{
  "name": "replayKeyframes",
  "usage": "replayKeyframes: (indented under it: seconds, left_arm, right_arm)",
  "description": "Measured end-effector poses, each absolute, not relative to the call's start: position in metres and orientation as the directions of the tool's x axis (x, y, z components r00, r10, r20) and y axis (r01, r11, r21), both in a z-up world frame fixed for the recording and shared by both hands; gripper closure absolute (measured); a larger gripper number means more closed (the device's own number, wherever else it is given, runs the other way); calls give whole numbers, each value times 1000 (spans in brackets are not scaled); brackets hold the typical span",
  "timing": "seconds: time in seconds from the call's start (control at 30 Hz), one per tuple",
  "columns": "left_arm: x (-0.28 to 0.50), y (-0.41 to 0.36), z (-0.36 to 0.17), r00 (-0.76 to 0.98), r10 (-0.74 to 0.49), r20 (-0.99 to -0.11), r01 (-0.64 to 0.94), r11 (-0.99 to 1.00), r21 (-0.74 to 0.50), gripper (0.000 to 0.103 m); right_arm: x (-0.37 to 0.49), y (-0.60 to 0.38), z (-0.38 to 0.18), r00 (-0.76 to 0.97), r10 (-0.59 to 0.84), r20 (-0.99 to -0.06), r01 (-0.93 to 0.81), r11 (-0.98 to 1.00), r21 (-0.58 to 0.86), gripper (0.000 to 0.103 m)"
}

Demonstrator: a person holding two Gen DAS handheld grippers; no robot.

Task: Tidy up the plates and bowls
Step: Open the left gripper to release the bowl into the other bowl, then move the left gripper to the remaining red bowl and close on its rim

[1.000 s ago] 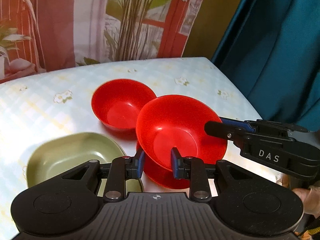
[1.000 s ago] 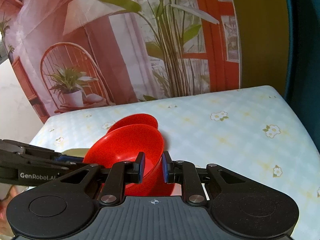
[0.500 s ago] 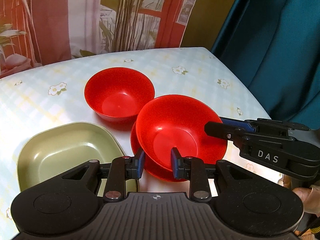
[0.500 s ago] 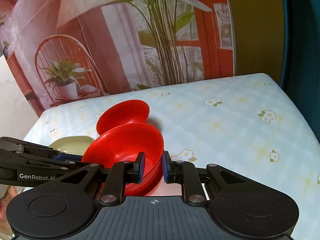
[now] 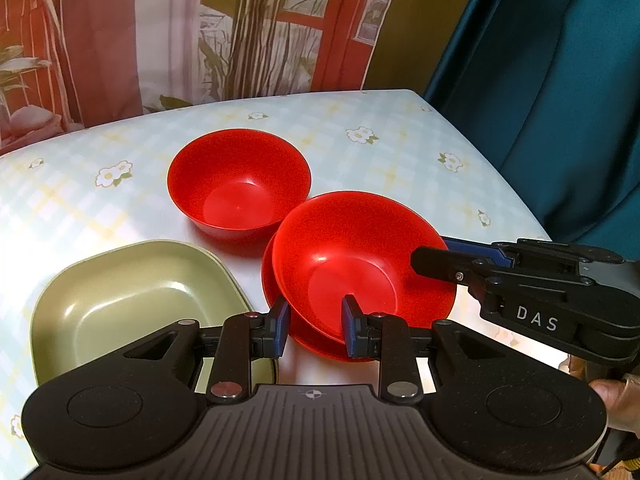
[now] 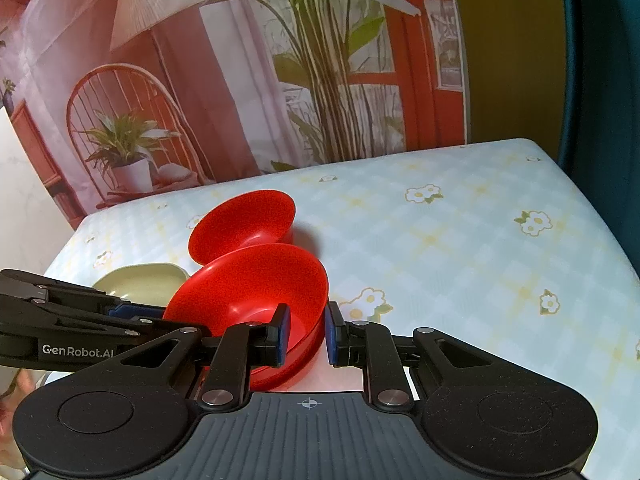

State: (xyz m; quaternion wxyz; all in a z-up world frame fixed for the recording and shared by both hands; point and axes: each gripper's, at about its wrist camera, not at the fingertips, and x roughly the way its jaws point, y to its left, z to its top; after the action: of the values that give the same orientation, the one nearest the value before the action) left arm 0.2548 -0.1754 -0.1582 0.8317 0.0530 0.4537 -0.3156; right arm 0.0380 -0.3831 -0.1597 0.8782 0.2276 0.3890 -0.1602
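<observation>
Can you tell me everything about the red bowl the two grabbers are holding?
The held red bowl is shiny, plastic-looking, round, wide and empty. It tilts slightly over a red plate. The left gripper pinches its near rim; the right gripper pinches its right rim. Another red bowl sits behind.

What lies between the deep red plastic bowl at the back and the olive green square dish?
Only bare flowered tablecloth lies between the deep red plastic bowl and the olive green square dish; the left wrist view shows this gap.

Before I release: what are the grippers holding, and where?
Both hold the wide red plastic bowl by its rim: left gripper at the near edge, right gripper opposite.
</observation>
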Motion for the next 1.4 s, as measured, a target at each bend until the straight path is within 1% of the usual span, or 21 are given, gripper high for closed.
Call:
replayKeyframes:
  seconds: [0.83,0.87,0.93,0.97,1.0,1.03,1.27,1.33,1.4]
  left_arm:
    - [253,-175,-158,396,-477,-785,578,793,-190,73]
    - [253,-175,-158,399,-474,-785,579,794,-185,72]
    - [253,-173,-156,409,-463,-786,572,801,-174,63]
    - [253,-171,-156,417,-459,-785,565,807,-172,55]
    - [253,-170,-155,424,-459,-781,560,811,-173,54]
    - [253,-168,-153,429,-465,-774,558,811,-178,54]
    - [255,-164,-138,469,-470,-748,555,815,-164,54]
    - [258,-161,-134,481,-471,-740,543,822,-170,54]
    - [260,-158,-129,494,-468,-733,533,829,-169,54]
  right_arm:
    - [40,-386,-166,633,-101,-767,467,840,275,85]
    - [40,-386,-167,632,-101,-769,468,841,273,85]
    - [40,-386,-168,628,-106,-771,470,841,268,84]
    - [41,-385,-168,627,-109,-771,471,841,265,84]
    - [41,-385,-168,625,-111,-772,473,841,262,83]
    - [41,-385,-168,625,-112,-772,474,841,262,80]
    - [47,-387,-165,633,-121,-764,470,845,256,80]
    - [50,-389,-161,641,-122,-758,469,843,261,72]
    - [53,-391,-157,648,-128,-751,469,844,261,70]
